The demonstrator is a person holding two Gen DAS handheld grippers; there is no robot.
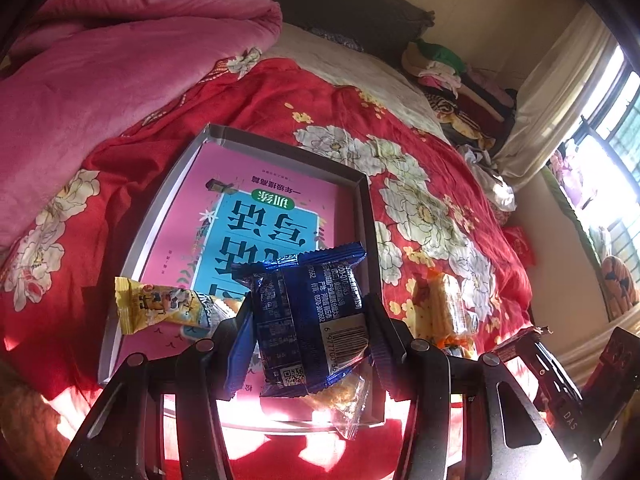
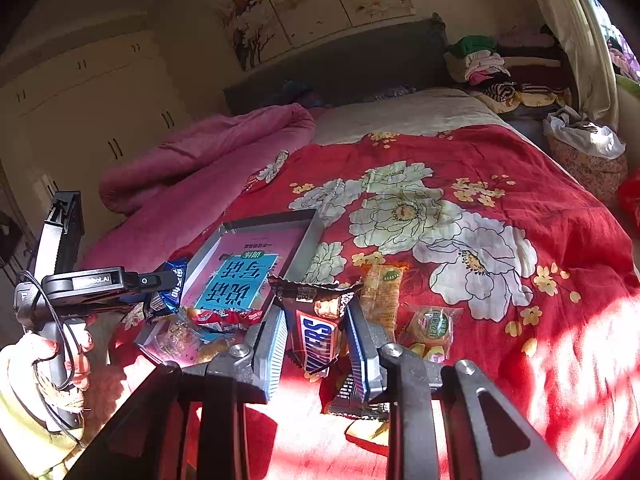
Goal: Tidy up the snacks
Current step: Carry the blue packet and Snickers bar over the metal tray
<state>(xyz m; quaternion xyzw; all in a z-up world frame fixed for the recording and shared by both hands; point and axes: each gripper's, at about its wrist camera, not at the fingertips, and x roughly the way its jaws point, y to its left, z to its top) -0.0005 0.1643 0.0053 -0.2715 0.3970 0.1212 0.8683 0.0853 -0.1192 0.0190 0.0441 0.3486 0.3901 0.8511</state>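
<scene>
My left gripper (image 1: 310, 308) is shut on a blue snack packet (image 1: 296, 276), held upright over the near end of a grey tray (image 1: 160, 216). The tray lies on the bed with a pink and blue book (image 1: 256, 216) in it. A yellow packet (image 1: 160, 310) and a clear-wrapped cake (image 1: 344, 396) lie at the tray's near end. My right gripper (image 2: 316, 308) is shut on a Snickers bar (image 2: 318, 336), just right of the tray (image 2: 314, 232). The right wrist view also shows the left gripper (image 2: 162, 294) with its blue packet (image 2: 176, 280) and a red packet (image 2: 224, 316) in the tray.
On the red flowered bedspread (image 2: 500, 184), an orange packet (image 2: 382, 292), a round green-labelled packet (image 2: 434, 324) and a dark wrapper (image 2: 352, 398) lie beside the right gripper. A pink quilt (image 1: 120, 60) is heaped at the left. Folded clothes (image 2: 492, 64) sit by the headboard.
</scene>
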